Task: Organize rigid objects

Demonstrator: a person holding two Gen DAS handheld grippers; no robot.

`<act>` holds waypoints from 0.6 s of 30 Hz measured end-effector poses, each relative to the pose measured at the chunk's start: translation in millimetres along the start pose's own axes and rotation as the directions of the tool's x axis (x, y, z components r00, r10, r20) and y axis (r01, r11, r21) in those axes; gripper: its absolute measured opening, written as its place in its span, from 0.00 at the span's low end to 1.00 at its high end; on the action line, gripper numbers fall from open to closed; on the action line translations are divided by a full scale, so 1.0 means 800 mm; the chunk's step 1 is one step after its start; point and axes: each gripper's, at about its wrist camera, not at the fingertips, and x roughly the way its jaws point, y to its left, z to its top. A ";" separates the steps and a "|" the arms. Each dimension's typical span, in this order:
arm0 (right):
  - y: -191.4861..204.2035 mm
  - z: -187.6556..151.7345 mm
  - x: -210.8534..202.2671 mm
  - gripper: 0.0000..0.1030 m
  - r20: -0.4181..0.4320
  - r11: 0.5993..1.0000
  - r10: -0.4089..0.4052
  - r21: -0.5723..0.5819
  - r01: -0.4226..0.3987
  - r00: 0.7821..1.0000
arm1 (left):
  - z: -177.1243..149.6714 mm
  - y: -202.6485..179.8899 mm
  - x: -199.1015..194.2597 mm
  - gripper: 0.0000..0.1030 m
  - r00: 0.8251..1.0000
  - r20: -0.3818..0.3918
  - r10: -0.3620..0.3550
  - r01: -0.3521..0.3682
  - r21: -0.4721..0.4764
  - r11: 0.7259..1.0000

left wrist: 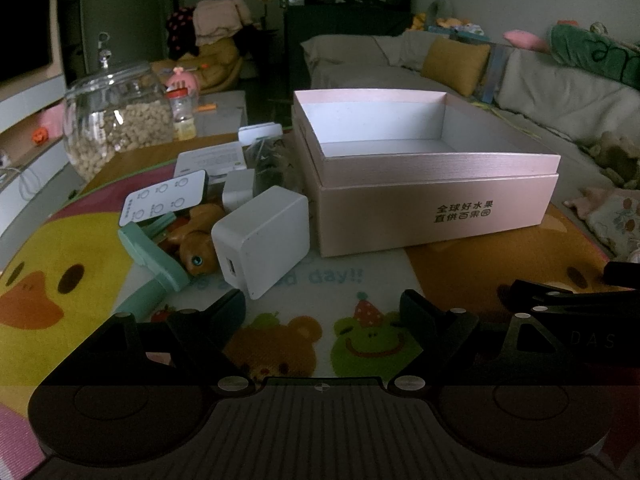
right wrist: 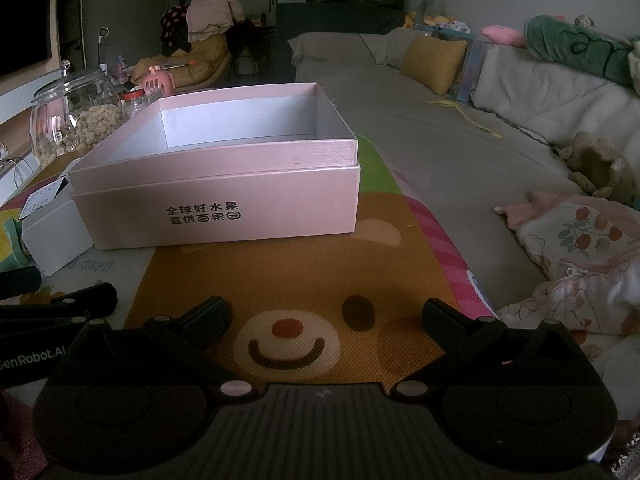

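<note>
While low over mat | L gripper (left wrist: 324, 308) wide apart, empty, near charger (left wrist: 262, 240) | R gripper (right wrist: 326, 314) same, facing box (right wrist: 216, 208)

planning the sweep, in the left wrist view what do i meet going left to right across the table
glass jar → patterned white card → orange toy → white charger → pink box

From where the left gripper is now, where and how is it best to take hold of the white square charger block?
Probably grip the white square charger block across its two flat side faces, coming from the front with the left gripper open. It leans on the orange toy, USB port facing the gripper; the pink box stands close on its right.
</note>
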 end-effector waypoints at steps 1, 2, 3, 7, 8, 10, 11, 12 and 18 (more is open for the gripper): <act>0.000 0.000 0.000 1.00 -0.001 1.000 0.000 0.000 0.000 1.000 | 0.000 0.000 0.000 0.87 1.000 0.000 0.000 0.000 0.000 1.000; -0.001 0.000 0.000 1.00 -0.002 1.000 0.002 0.002 -0.002 1.000 | 0.000 0.000 0.000 0.87 1.000 0.000 0.000 0.000 0.000 1.000; -0.001 0.001 0.000 1.00 -0.001 1.000 0.002 0.002 -0.002 1.000 | 0.000 0.000 0.000 0.87 1.000 -0.001 0.001 -0.001 0.001 1.000; -0.002 0.001 0.000 1.00 -0.002 1.000 0.004 0.005 -0.004 1.000 | 0.000 0.000 0.000 0.87 1.000 -0.001 0.000 0.000 -0.001 1.000; -0.002 0.001 0.000 1.00 -0.002 1.000 0.004 0.005 -0.004 1.000 | 0.000 0.000 0.000 0.87 1.000 -0.002 -0.001 0.001 -0.002 1.000; 0.001 -0.001 0.001 1.00 -0.003 1.000 0.004 0.005 -0.004 1.000 | -0.001 0.001 0.000 0.87 1.000 -0.003 -0.001 0.001 -0.002 1.000; 0.001 -0.002 0.001 1.00 -0.003 1.000 0.004 0.005 -0.004 1.000 | -0.001 0.001 0.000 0.87 1.000 -0.003 0.000 0.000 -0.002 1.000; 0.000 -0.002 0.001 1.00 -0.003 1.000 0.007 0.008 -0.007 1.000 | -0.001 0.001 0.000 0.87 1.000 -0.003 0.000 0.000 -0.002 1.000; -0.001 -0.001 0.001 1.00 -0.004 1.000 0.007 0.009 -0.007 1.000 | -0.001 0.001 0.000 0.87 1.000 -0.002 0.000 0.000 -0.002 1.000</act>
